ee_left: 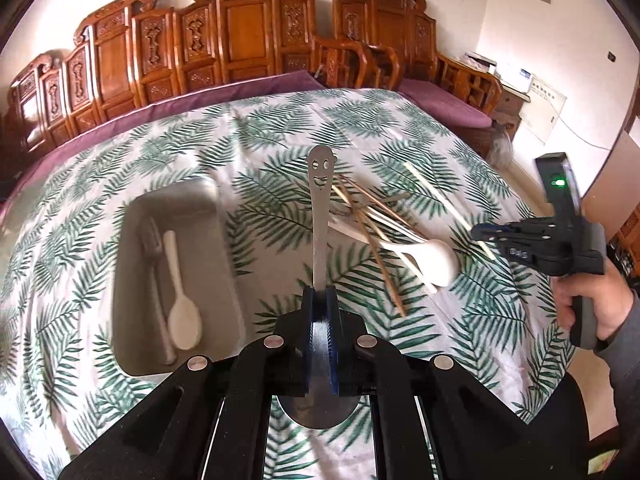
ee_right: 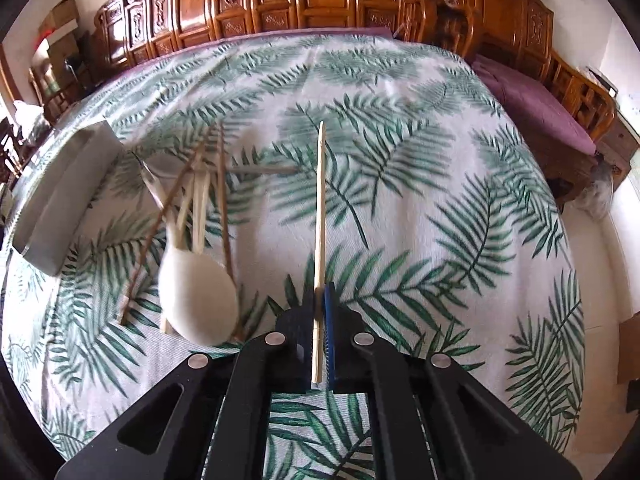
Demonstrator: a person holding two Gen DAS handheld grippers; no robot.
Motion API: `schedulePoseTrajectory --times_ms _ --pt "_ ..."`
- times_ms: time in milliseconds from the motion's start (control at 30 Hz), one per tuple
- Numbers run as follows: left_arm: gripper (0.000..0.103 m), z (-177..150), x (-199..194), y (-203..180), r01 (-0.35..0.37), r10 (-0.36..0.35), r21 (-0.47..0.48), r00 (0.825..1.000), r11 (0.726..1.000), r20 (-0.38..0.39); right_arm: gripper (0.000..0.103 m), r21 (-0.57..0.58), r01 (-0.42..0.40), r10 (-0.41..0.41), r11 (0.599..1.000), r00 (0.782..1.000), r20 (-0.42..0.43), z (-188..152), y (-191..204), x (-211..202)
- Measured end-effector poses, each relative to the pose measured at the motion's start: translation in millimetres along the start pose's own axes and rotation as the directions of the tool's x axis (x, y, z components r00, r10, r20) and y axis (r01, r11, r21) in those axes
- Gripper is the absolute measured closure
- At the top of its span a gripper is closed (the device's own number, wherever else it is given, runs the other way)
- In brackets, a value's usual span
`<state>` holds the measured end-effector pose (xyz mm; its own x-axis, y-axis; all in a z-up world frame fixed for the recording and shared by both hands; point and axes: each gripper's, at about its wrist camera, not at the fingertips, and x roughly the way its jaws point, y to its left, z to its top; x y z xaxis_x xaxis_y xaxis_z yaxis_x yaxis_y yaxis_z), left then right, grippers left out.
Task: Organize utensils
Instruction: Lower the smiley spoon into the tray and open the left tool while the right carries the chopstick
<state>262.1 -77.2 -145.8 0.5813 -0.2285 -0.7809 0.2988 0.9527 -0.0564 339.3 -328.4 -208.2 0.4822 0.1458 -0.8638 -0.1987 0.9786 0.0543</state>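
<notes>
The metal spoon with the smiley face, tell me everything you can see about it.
The metal spoon looks like plain steel, its flat handle ending in a rounded tip with cut-out eyes and a smile. The left gripper is shut on its neck; the bowl sits behind the fingers. It is held above the tablecloth, handle pointing away, touching nothing else.

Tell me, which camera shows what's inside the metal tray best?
The left wrist view: it looks down into the metal tray, showing a white spoon and a fork. The right wrist view catches only its outer wall.

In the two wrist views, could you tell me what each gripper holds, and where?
Left gripper: metal spoon, pinched just above its bowl. Right gripper: pale chopstick, near one end.
</notes>
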Motion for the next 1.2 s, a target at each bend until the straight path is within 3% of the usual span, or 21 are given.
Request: schedulePoseTrajectory --times_ms 500,833,1200 --pt "0.098 -1 1 76 -0.107 0.107 -0.091 0.994 0.99 -0.002 0.097 -0.145 -0.119 0.133 0.982 0.987 0.093 16 79 -51" --pt "0.098 -3 29 111 -0.147 0.142 -0.124 0.989 0.981 -0.047 0.097 -0.211 -0.161 0.183 0.964 0.979 0.088 16 130 -64" --pt "0.098 1 51 121 -0.14 0.128 -0.147 0.988 0.979 -0.087 0.097 -0.239 -0.211 0.231 0.948 0.971 0.056 21 176 -66"
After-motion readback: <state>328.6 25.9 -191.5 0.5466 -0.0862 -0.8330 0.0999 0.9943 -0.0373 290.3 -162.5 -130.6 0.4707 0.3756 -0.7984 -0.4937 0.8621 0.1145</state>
